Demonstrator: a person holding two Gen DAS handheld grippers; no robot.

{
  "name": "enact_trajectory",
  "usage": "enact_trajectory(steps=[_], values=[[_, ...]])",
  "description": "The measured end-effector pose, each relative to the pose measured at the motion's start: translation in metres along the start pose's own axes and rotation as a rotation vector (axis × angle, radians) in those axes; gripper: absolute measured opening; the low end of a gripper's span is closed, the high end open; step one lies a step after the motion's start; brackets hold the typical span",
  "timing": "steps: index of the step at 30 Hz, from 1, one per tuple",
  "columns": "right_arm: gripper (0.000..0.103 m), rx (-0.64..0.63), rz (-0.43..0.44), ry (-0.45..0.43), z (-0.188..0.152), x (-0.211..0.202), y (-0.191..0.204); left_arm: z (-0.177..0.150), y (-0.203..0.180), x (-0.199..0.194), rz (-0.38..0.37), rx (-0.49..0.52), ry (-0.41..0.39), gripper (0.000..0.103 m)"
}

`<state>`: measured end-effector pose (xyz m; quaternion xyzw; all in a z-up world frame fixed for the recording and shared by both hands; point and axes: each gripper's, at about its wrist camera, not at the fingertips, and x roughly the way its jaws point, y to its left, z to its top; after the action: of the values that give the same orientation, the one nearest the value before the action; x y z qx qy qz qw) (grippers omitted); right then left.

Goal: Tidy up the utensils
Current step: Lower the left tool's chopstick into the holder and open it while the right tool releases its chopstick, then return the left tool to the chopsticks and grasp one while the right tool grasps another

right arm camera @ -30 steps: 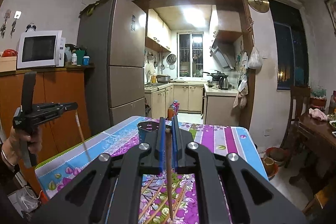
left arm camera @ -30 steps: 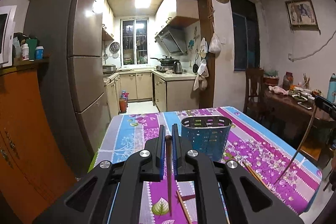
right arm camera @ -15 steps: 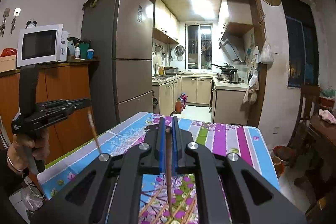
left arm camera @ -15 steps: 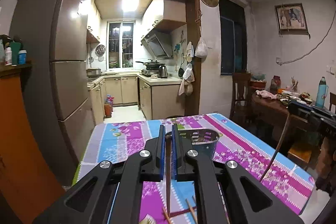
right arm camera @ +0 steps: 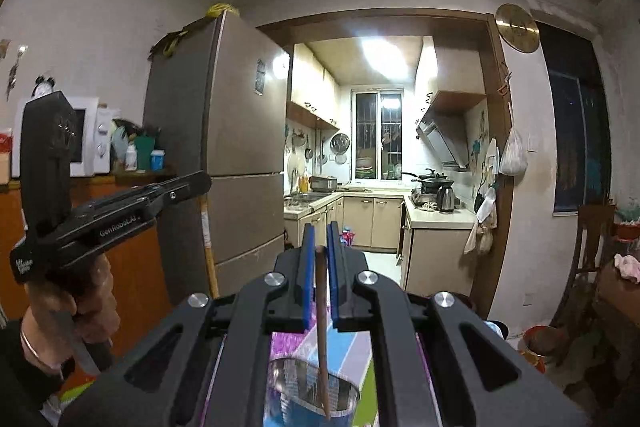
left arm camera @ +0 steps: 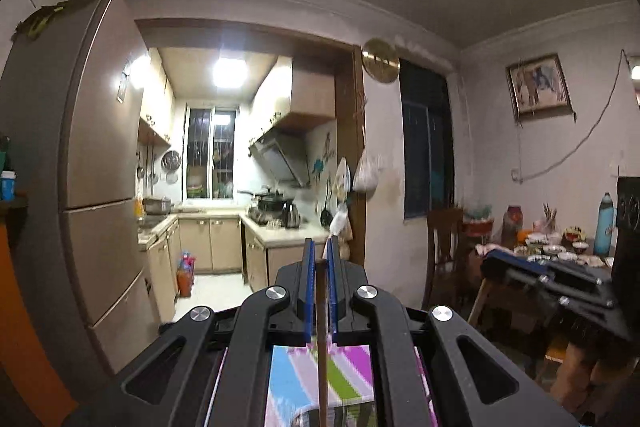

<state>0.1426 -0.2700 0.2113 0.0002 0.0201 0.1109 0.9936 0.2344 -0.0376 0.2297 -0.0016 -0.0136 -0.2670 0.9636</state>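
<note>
Item one: my left gripper (left arm camera: pixel 319 267), level, its blue pads clamped together on one brown chopstick (left arm camera: pixel 322 347). The stick hangs straight down between the pads, its top end at the pad tips, its lower end running out of the bottom of the left wrist view over the striped tablecloth (left arm camera: pixel 296 379).

Item two: my right gripper (right arm camera: pixel 319 247), level, pads likewise clamped on a second chopstick (right arm camera: pixel 321 327). This one hangs nearly upright, slightly tilted, and its lower end reaches down inside the rim of the blue utensil basket (right arm camera: pixel 308 407), which stands on the cloth directly below the gripper.

Item three: in the right wrist view, my left hand (right arm camera: pixel 80 303) wrapped around the black handle of the left tool, which sits to the left at about the same height.

Item four: surroundings. A tall refrigerator (right arm camera: pixel 224 155) stands left of the kitchen doorway; a microwave (right arm camera: pixel 90 137) sits on an orange cabinet (right arm camera: pixel 132 267) beside it. A dining table (left arm camera: pixel 560 259) crowded with bowls and a bottle stands at the right of the left wrist view.
</note>
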Motion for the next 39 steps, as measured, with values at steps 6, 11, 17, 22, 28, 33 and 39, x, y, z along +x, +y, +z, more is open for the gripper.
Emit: enact_trajectory(steps=[6, 11, 17, 22, 28, 33, 39], values=[[0.005, 0.025, -0.03, 0.034, -0.02, 0.043, -0.01, -0.03, 0.009, 0.051, -0.016, -0.05, 0.026, 0.007], [0.005, 0.052, -0.039, 0.096, -0.051, 0.071, -0.014, -0.081, 0.019, 0.085, -0.018, -0.082, 0.11, 0.007], [0.005, 0.103, -0.023, 0.173, -0.091, 0.089, -0.014, -0.131, 0.027, 0.096, -0.006, -0.064, 0.192, 0.007], [0.013, 0.111, -0.051, 0.168, -0.097, 0.084, -0.014, -0.147, 0.037, 0.092, 0.049, -0.054, 0.219, 0.01], [0.015, 0.123, -0.112, 0.079, -0.072, 0.031, -0.042, -0.116, 0.056, 0.034, 0.095, -0.079, 0.108, 0.053], [0.026, 0.118, -0.183, 0.041, -0.073, -0.063, -0.071, -0.099, 0.068, -0.073, 0.217, -0.023, 0.007, 0.073], [0.043, 0.086, -0.285, 0.161, -0.137, -0.166, -0.077, -0.145, 0.045, -0.18, 0.211, 0.054, 0.156, 0.073]])
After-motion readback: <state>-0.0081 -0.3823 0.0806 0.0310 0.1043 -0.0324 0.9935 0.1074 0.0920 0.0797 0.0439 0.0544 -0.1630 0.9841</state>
